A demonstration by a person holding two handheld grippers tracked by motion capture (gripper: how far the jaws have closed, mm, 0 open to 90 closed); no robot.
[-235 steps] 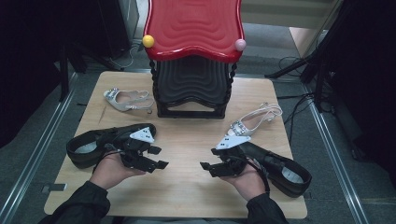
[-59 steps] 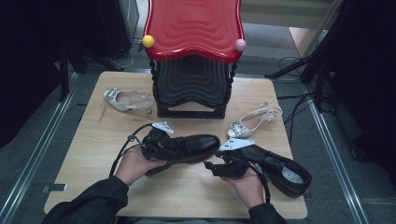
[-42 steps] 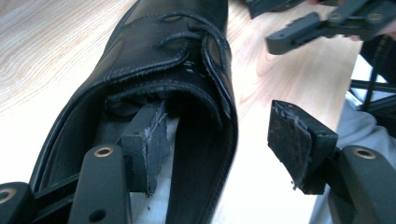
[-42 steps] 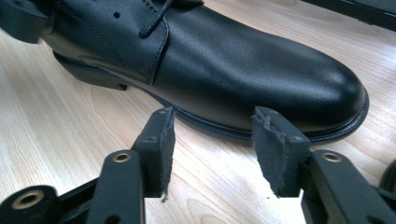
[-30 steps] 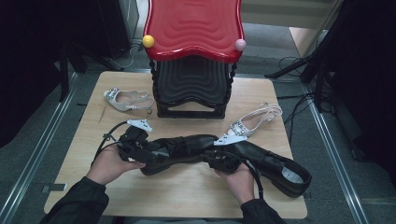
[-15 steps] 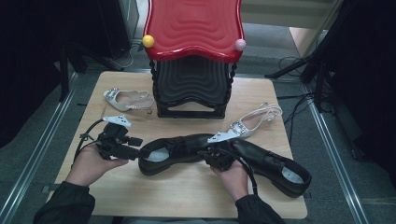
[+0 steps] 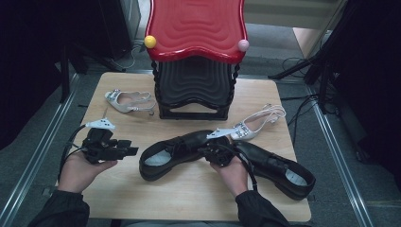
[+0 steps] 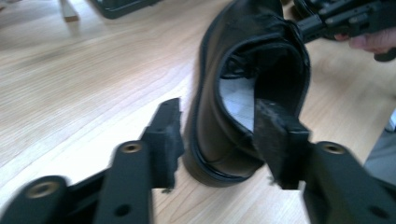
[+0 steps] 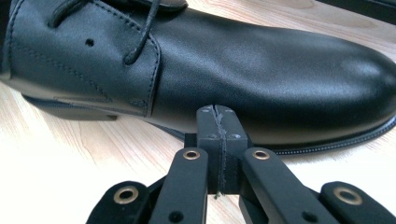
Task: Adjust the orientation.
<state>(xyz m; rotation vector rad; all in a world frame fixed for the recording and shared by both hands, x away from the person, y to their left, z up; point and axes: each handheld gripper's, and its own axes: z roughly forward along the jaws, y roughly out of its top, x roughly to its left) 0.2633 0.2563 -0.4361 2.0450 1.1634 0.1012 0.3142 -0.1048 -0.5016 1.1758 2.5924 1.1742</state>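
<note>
Since half a second ago the left gripper (image 7: 126, 150) has drawn away toward the left edge of the table (image 7: 189, 198), its jaws just closing partway with nothing between them; they stand apart, and the left gripper view frames the heel of the black shoe (image 7: 177, 151) just beyond the fingertips. That shoe lies on its sole across the middle of the table, heel opening toward the left gripper, toe toward the right gripper (image 7: 211, 152). The right gripper's jaws are pressed together, pad against pad, empty, with the tips at or just short of the shoe's side near the welt; contact cannot be told.

Bare wood lies open between the left fingertips and the heel, and along the near edge. Past the right gripper a second black shoe (image 7: 279, 165) lies close, its toe hidden behind the hand.

The shoe is glossy leather, laced, with a pale insole.

Farther off stand a stack of black stools (image 7: 195, 90) under a red seat (image 7: 196, 28), flanked by two silver sandals (image 7: 128, 100) (image 7: 257, 124).
</note>
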